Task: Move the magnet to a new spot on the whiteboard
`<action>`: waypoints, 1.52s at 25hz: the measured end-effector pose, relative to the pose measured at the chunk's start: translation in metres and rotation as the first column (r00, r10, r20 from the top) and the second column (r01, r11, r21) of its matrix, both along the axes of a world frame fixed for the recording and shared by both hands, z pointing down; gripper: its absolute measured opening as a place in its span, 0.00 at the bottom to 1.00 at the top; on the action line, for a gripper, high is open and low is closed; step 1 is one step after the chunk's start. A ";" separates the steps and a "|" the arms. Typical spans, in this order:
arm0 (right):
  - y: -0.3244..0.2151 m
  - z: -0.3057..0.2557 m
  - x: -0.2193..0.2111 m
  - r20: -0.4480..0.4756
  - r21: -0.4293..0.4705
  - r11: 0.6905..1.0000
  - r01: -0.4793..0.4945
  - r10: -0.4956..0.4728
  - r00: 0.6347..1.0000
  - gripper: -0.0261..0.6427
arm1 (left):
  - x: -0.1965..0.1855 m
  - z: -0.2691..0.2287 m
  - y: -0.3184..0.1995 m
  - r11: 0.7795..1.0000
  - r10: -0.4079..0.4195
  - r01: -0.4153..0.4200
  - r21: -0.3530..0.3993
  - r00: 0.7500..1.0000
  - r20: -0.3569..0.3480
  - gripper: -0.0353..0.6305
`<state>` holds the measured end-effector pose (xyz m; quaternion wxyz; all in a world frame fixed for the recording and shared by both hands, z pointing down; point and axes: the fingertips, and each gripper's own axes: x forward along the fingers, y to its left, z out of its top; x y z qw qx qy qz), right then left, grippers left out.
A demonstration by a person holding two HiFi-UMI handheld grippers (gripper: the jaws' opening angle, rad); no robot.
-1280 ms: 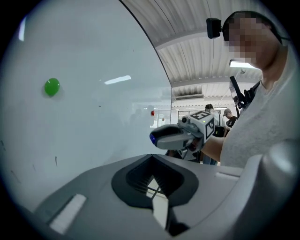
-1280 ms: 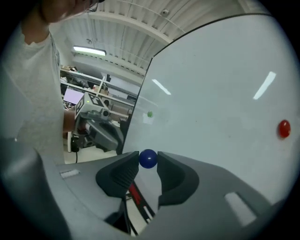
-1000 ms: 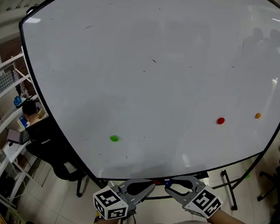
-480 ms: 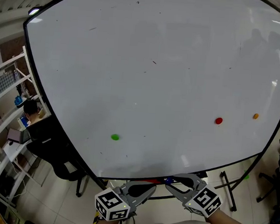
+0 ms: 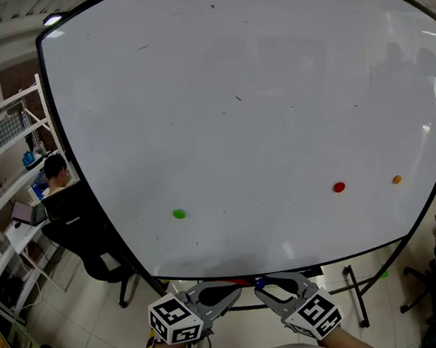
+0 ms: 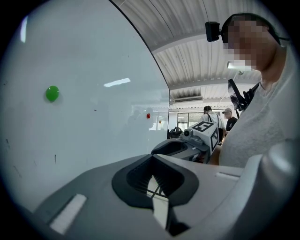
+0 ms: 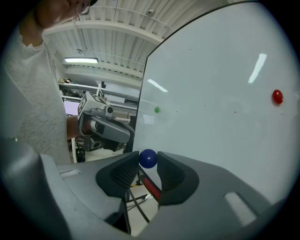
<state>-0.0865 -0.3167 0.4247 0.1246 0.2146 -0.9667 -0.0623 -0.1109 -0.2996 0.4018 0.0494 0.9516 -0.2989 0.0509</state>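
Pinching blue ball magnet [image 7: 148, 158] between jaws of right gripper [image 5: 263, 286], just below whiteboard [image 5: 232, 95] bottom edge. Holding left gripper [image 5: 233, 292] beside it, also below whiteboard bottom edge, jaws pressed together, nothing between. Showing green magnet [image 5: 178, 214] sticking on whiteboard lower left, red magnet [image 5: 339, 187] and orange magnet [image 5: 396, 179] sticking on whiteboard lower right.

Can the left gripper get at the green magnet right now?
Probably yes: only bare whiteboard lies between the left gripper and the green magnet, but its jaws are shut and must open first.
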 end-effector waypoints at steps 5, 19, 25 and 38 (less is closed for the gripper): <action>0.003 -0.001 -0.001 0.002 -0.002 1.000 0.005 -0.005 1.000 0.23 | 0.002 0.001 -0.001 1.000 -0.001 0.001 -0.006 1.000 0.002 0.03; -0.002 -0.002 -0.002 0.000 0.016 1.000 -0.005 0.005 1.000 0.23 | 0.004 0.002 -0.003 1.000 0.012 -0.012 -0.007 1.000 -0.001 0.03; -0.022 -0.028 0.003 -0.012 0.116 0.992 -0.041 0.043 0.999 0.23 | 0.008 0.003 -0.004 1.000 0.028 -0.028 -0.011 1.000 0.002 0.03; -0.064 -0.107 -0.002 0.005 0.389 0.915 -0.107 0.114 0.993 0.23 | 0.003 0.009 -0.008 0.998 0.040 -0.040 -0.041 0.999 -0.011 0.03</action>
